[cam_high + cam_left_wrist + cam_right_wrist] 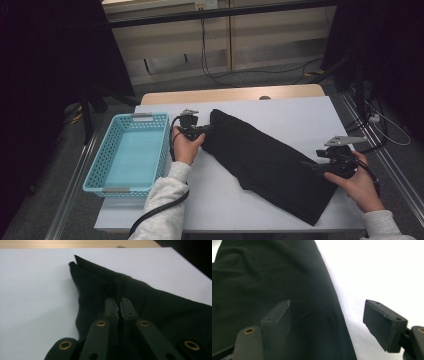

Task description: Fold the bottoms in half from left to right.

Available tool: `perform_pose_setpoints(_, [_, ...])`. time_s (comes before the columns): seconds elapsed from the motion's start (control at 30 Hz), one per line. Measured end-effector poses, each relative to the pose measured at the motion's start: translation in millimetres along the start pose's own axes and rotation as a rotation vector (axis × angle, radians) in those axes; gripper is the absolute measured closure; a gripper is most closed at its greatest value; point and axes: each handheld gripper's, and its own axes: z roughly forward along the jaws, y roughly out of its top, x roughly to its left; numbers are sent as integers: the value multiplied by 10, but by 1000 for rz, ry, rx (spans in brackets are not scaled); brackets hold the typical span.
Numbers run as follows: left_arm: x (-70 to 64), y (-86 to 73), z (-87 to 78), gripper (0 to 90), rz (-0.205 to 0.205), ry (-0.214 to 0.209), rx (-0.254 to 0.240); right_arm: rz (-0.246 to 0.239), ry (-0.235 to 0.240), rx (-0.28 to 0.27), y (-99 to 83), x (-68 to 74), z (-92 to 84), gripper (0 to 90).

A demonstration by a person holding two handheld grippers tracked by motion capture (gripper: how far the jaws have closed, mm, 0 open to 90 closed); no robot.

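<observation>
**Black cloth pinched at its far end, right jaws wide over its near edge**

A black cloth [265, 162] lies folded in a long band on the white desk [300, 115], running aslant from near the middle of the far edge down toward the near right corner. Its far end comes to a point in the left gripper view [82, 272], where a raised fold of the fabric runs back into the jaws.

The left gripper [200, 131] sits at the cloth's far left end, its jaws drawn together on that fold, so the cloth is pinched between the pads. The right gripper [312, 166] rests at the cloth's right edge near the near end; its jaws stand wide, one pad [278, 317] over the fabric and the other over bare desk, with nothing clamped.

A light blue basket [102, 170] stands at the desk's left edge, just beside the left hand [186, 147].
</observation>
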Motion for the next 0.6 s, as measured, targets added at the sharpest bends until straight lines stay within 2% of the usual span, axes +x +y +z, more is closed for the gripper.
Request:
perform_pose_setpoints(0.03, [-38, -17, -3, 861, 4, -29, -3, -1, -1, 1, -5, -1, 4, 224])
perform_pose_setpoints(0.07, [-55, -28, -1, 861, 5, -42, -8, 0, -3, 2, -7, -1, 5, 220])
perform_pose_setpoints(0.2, [-106, -37, 6, 861, 31, -56, 0, 1, 1, -4, -12, 4, -6, 212])
perform_pose_setpoints(0.6, [-193, -55, 31, 861, 57, -89, 6, 4, -1, -17, -3, 10, -29, 174])
